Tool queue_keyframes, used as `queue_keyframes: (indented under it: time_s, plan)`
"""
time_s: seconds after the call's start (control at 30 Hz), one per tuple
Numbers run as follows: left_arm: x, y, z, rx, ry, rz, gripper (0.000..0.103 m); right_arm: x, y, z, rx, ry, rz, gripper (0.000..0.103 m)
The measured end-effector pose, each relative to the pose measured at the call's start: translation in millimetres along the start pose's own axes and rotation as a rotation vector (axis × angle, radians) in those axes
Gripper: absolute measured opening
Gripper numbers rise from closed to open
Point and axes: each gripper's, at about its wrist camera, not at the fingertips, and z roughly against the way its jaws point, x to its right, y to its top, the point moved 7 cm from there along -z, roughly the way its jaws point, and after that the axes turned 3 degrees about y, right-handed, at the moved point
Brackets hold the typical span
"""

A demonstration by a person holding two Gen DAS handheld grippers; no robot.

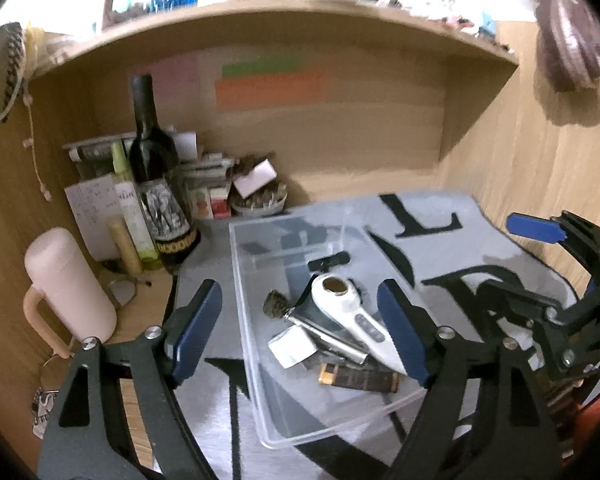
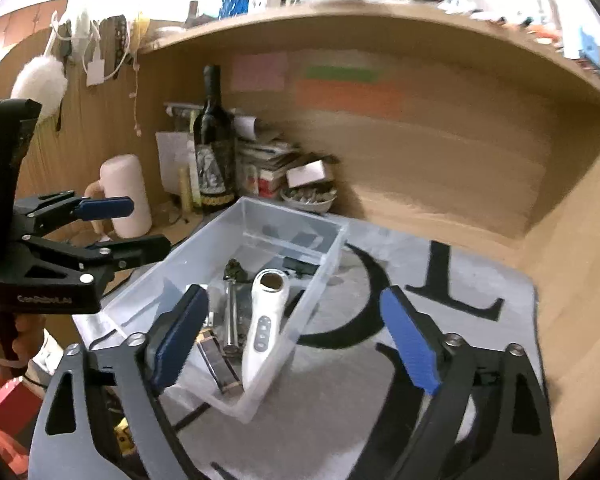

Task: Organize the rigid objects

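Both grippers, left gripper (image 1: 300, 328) and right gripper (image 2: 296, 340), hover wide open holding nothing, above the clear bin (image 1: 256, 364) on the grey mat's left edge. Inside, the white handheld device (image 1: 352, 320) lies among the other bits. Only the left view catches a folded silvery scrap (image 1: 292, 346); only the right view shows a fluffy white duster (image 2: 40, 80) hanging far left.

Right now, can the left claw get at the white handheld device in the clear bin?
Probably yes. The left claw is open and empty right over the open-topped clear bin, and the white device lies on top of the other items with nothing covering it.
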Motion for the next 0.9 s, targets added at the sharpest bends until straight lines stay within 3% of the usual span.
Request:
queue_keyframes:
  time_s: [0.1, 0.33, 0.53, 0.9]
  plan:
    - [7.8, 1.1, 16.3, 0.071, 0.008, 0.005, 0.096, 2.0, -2.7, 19.2, 0.057, -0.045, -0.008, 0.103]
    - [23.5, 1.0, 50.6, 0.216, 0.025, 0.011, 0.102, 7.1, -10.6, 51.9, 0.123, -0.098, -0.038, 0.103]
    - [33.7, -5.1, 62.6, 0.250, 0.001, 0.036, 0.103, 7.8, -20.7, 70.5, 0.165, -0.139, -0.040, 0.103]
    - [37.8, -13.5, 62.2, 0.257, -0.014, 0.059, 0.103, 13.1, -28.4, 77.7, 0.193, -0.133, -0.086, 0.103]
